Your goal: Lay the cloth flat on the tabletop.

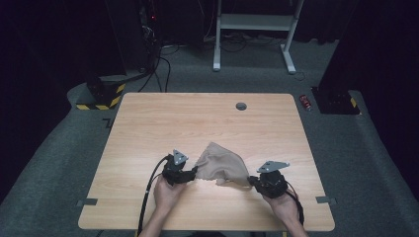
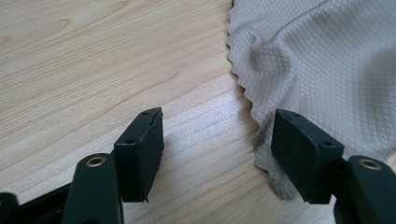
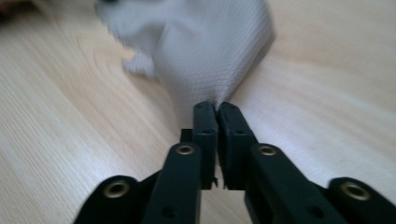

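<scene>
A beige knit cloth (image 1: 222,165) lies bunched on the wooden table (image 1: 197,123), near its front, between my two grippers. My left gripper (image 1: 193,173) sits at the cloth's left edge. In the left gripper view its jaws (image 2: 219,140) stand wide open low over the table, one pad (image 2: 303,154) over the scalloped hem of the cloth (image 2: 317,60), the other over bare wood. My right gripper (image 1: 252,181) is at the cloth's right corner. In the right gripper view its jaws (image 3: 217,112) are nearly together, pinching a corner of the cloth (image 3: 205,51), which is drawn to a point.
A round cable hole (image 1: 241,105) sits near the table's far edge. On the grey floor beyond are a white desk frame (image 1: 254,29), a red can (image 1: 306,102) and black-and-yellow striped bases (image 1: 101,96). Bare wood stretches behind and to both sides of the cloth.
</scene>
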Demonstrator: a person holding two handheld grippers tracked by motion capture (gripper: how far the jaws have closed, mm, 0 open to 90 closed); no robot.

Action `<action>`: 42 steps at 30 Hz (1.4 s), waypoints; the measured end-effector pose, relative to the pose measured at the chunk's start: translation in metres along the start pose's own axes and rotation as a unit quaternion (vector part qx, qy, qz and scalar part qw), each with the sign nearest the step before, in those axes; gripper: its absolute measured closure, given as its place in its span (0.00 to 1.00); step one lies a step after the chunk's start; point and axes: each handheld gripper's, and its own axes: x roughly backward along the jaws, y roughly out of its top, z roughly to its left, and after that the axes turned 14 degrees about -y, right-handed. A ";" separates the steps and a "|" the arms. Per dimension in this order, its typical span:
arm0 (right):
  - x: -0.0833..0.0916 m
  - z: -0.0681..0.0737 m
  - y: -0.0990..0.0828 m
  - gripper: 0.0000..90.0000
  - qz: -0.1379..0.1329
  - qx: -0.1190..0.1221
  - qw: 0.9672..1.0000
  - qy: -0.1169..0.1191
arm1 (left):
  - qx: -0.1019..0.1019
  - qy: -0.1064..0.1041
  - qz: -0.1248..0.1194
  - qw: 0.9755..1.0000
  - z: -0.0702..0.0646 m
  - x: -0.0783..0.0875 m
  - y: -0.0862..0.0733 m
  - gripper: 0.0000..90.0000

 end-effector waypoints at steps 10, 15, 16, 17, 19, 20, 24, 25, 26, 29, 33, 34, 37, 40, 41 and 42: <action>-0.005 -0.021 0.026 0.68 -0.072 -0.070 0.994 -0.028 | 0.000 0.000 0.000 1.000 0.000 0.000 0.000 0.39; -0.029 -0.028 0.052 0.69 -0.058 -0.076 0.995 -0.023 | 0.000 0.000 0.000 1.000 0.000 0.000 0.000 0.39; -0.036 -0.028 0.056 0.69 -0.050 -0.079 0.995 -0.022 | -0.001 0.000 0.000 1.000 0.000 0.000 0.000 0.39; -0.050 -0.028 0.061 0.70 -0.038 -0.077 0.996 -0.018 | 0.000 0.000 0.000 1.000 0.000 0.000 0.000 0.39; -0.063 -0.026 0.063 0.74 -0.021 -0.084 0.996 -0.001 | -0.001 0.000 0.000 1.000 0.000 0.000 0.000 0.39; -0.063 -0.026 0.063 0.74 -0.021 -0.084 0.996 -0.001 | -0.001 0.000 0.000 1.000 0.000 0.000 0.000 0.39; -0.074 -0.019 0.065 0.97 0.001 -0.058 0.998 0.014 | -0.001 0.000 0.000 1.000 0.000 0.000 0.000 0.39; -0.072 -0.014 0.067 0.99 -0.005 -0.048 0.999 0.024 | -0.001 0.000 0.000 1.000 0.000 0.000 0.000 0.39; -0.072 -0.014 0.067 0.99 -0.005 -0.048 0.999 0.024 | -0.001 0.000 0.000 1.000 0.000 0.000 0.000 0.39; -0.057 0.001 0.076 0.99 -0.033 -0.016 0.999 0.019 | -0.001 0.000 0.000 1.000 0.000 0.000 0.000 0.39; -0.042 0.040 0.087 0.98 -0.064 0.054 0.996 0.039 | -0.001 0.000 0.000 1.000 0.000 0.000 0.000 0.39; -0.042 0.040 0.087 0.98 -0.064 0.054 0.996 0.039 | -0.002 0.000 0.001 1.000 0.000 0.000 0.000 0.39; -0.054 0.079 0.079 0.91 -0.038 0.122 0.990 0.065 | -0.001 0.000 0.001 1.000 0.000 0.000 0.000 0.39; -0.055 0.085 0.073 0.83 -0.039 0.120 0.989 0.075 | -0.002 0.001 0.002 1.000 0.000 0.000 0.000 0.39; -0.052 0.082 0.073 0.82 -0.049 0.110 0.990 0.074 | -0.001 0.001 0.002 1.000 0.000 0.000 0.000 0.39; -0.047 0.077 0.073 0.80 -0.058 0.098 0.991 0.068 | -0.003 0.001 0.002 1.000 0.000 0.000 0.000 0.39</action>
